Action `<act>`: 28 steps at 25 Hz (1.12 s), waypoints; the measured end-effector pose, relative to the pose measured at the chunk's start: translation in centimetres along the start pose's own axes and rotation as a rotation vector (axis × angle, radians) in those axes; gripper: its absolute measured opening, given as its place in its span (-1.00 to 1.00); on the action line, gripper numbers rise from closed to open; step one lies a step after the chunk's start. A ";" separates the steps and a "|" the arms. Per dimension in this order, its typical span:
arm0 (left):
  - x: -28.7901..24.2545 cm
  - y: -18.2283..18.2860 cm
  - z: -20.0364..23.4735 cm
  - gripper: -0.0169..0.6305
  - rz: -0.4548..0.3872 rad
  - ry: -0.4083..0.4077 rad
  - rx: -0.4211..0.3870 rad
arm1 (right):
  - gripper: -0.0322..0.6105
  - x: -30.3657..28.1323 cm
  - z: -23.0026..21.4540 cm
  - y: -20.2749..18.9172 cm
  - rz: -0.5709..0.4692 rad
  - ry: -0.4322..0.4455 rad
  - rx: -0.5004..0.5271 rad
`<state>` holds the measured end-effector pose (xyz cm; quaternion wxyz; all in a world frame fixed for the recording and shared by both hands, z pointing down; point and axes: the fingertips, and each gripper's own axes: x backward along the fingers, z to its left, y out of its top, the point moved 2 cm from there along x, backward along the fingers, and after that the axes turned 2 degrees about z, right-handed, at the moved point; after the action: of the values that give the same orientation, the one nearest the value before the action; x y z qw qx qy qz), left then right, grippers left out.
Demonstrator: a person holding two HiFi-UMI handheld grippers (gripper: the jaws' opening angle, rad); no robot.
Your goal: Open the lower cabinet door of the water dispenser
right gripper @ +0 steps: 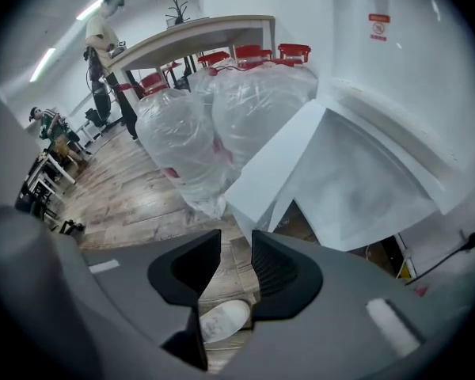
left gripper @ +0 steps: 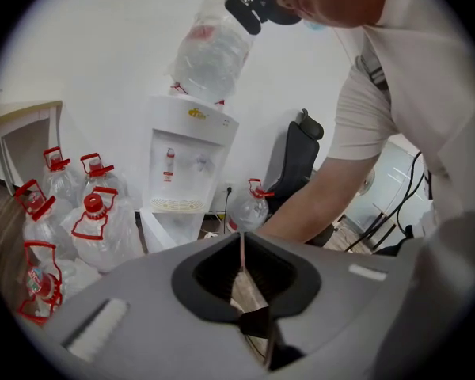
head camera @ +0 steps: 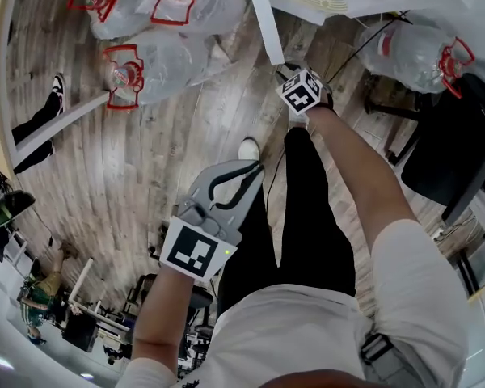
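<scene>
One dispenser [left gripper: 186, 161] — one door [right gripper: 273, 166], open.

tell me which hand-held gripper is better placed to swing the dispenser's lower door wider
right: the right hand-held gripper is close up to the lower cabinet door, jaws apart and empty. the left hand-held gripper is shut and well back from the water dispenser.

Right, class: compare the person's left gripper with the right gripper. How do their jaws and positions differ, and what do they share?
Jaws: the left gripper has its jaws closed together, while the right gripper has its jaws apart, with wooden floor showing through the gap.
Position: the right gripper is close up to the open cabinet door. The left gripper sees the water dispenser from farther back.
Shared: both are grey and hold nothing.
</scene>
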<state>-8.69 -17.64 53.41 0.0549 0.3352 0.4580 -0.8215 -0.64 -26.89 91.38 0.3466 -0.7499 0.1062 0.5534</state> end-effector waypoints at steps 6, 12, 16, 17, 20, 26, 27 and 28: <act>2.5 -2.0 1.2 -0.77 -0.028 0.058 0.035 | -0.52 -1.9 3.7 3.1 -0.002 0.057 0.047; 5.3 -4.2 2.5 -0.77 -0.054 0.115 0.087 | -0.53 -4.0 6.9 6.6 -0.015 0.095 0.072; 6.9 -5.6 3.1 -0.77 -0.075 0.160 0.122 | -0.53 -5.3 8.4 8.8 -0.019 0.109 0.109; 7.2 -5.8 3.3 -0.77 -0.083 0.175 0.130 | -0.53 -5.6 8.5 9.3 -0.019 0.110 0.124; 8.4 -6.5 3.9 -0.77 -0.104 0.212 0.152 | -0.53 -6.3 9.1 10.8 -0.014 0.107 0.163; 10.8 -8.3 4.7 -0.77 -0.132 0.259 0.195 | -0.61 -7.3 9.5 12.3 -0.004 0.062 0.177; 11.0 -8.5 4.8 -0.77 -0.137 0.264 0.204 | -0.62 -7.3 9.4 12.5 -0.002 0.055 0.176; 11.3 -8.7 4.8 -0.77 -0.142 0.268 0.213 | -0.62 -7.4 9.4 12.6 -0.001 0.052 0.173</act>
<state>-23.24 -14.04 54.57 -0.1006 0.4124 0.3944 -0.8150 -17.29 -31.82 91.61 0.4074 -0.7313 0.1626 0.5222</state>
